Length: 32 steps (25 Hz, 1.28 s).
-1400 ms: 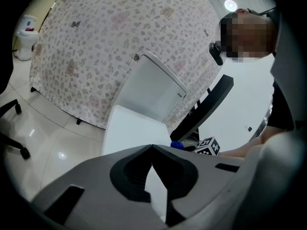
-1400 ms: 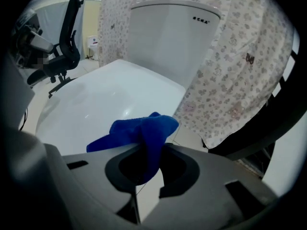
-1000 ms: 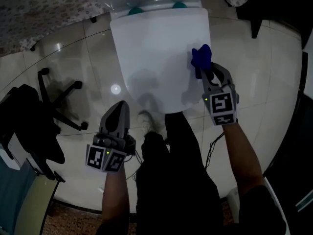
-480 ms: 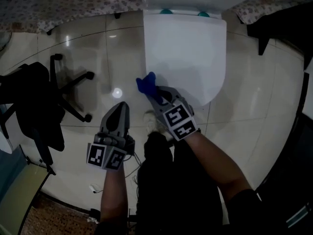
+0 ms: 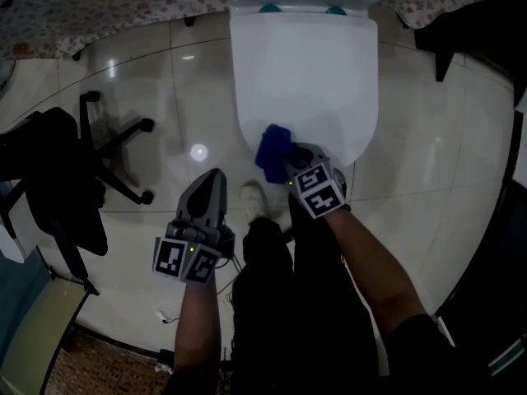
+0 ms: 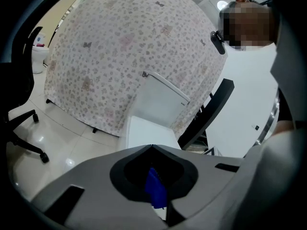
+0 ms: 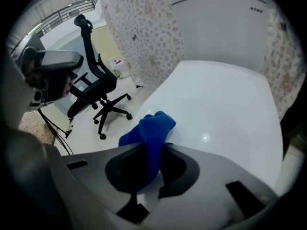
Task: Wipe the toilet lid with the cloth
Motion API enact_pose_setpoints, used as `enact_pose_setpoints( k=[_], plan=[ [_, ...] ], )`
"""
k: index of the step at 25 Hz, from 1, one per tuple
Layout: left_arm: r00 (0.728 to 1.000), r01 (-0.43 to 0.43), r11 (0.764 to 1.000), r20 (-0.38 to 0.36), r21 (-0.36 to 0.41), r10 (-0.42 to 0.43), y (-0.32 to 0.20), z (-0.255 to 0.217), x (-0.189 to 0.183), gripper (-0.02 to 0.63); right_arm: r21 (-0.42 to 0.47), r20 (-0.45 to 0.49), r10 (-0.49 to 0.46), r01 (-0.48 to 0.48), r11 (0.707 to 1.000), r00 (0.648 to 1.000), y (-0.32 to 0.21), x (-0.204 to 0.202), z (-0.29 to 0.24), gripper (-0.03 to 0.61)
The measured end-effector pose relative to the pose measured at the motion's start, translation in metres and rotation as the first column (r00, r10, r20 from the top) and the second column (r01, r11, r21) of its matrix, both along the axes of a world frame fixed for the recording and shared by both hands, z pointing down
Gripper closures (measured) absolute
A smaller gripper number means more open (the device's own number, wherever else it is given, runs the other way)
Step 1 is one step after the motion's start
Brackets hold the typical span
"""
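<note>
Head view looks steeply down on the toilet lid (image 5: 305,72); both gripper views look low toward the far cistern (image 7: 220,28), the right seemingly nearer.

L hand-held gripper (image 5: 215,175), R hand-held gripper (image 5: 291,162): grey, b&w marker cubes (image 5: 185,260).

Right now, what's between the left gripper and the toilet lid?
Only bare, shiny floor. The head view shows the left gripper pointing toward the toilet lid, with nothing lying in the gap between them.
</note>
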<state>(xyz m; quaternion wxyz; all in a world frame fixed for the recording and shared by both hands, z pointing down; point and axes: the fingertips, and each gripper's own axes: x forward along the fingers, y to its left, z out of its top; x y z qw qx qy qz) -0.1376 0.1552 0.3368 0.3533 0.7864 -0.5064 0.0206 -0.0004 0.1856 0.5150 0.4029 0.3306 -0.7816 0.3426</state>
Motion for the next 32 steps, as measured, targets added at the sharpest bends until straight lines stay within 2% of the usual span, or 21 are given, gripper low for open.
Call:
enact_pose_setpoints(
  k=[4,11,16,23,26,28,32],
  plan=[
    [0.999,-0.044,0.999,0.003,-0.013,0.044,-0.006,0.005,0.02,0.623,0.002,-0.018,0.053,-0.053,0.999,0.998,0.0,0.047,0.004,0.523],
    [0.993,-0.12,0.993,0.008,-0.01,0.12,-0.022,0.002,0.058,0.624,0.047,-0.083,0.038,-0.034,0.998,0.996,0.003,0.107,0.004,0.522],
    [0.986,-0.163,0.986,0.014,-0.014,0.164,-0.029,0.001,0.078,0.624,0.063,-0.115,0.079,-0.072,0.995,0.99,0.005,0.153,0.002,0.522],
    [0.98,-0.197,0.98,0.014,-0.017,0.197,-0.033,0.005,0.09,0.624,0.085,-0.197,0.178,-0.164,0.983,0.964,0.006,0.213,0.003,0.522],
    [0.98,-0.199,0.98,0.016,-0.008,0.199,-0.033,0.0,0.086,0.624,0.075,-0.277,0.209,-0.196,0.978,0.938,0.006,0.234,0.007,0.523],
    [0.98,-0.199,0.98,0.018,0.012,0.198,-0.033,-0.013,0.079,0.623,0.067,-0.307,0.259,-0.251,0.966,0.916,0.01,0.247,0.002,0.523],
    [0.982,-0.187,0.98,0.034,0.067,0.185,-0.024,-0.064,0.05,0.624,0.08,-0.207,0.437,-0.43,0.899,0.876,0.029,0.255,-0.044,0.523]
  ],
)
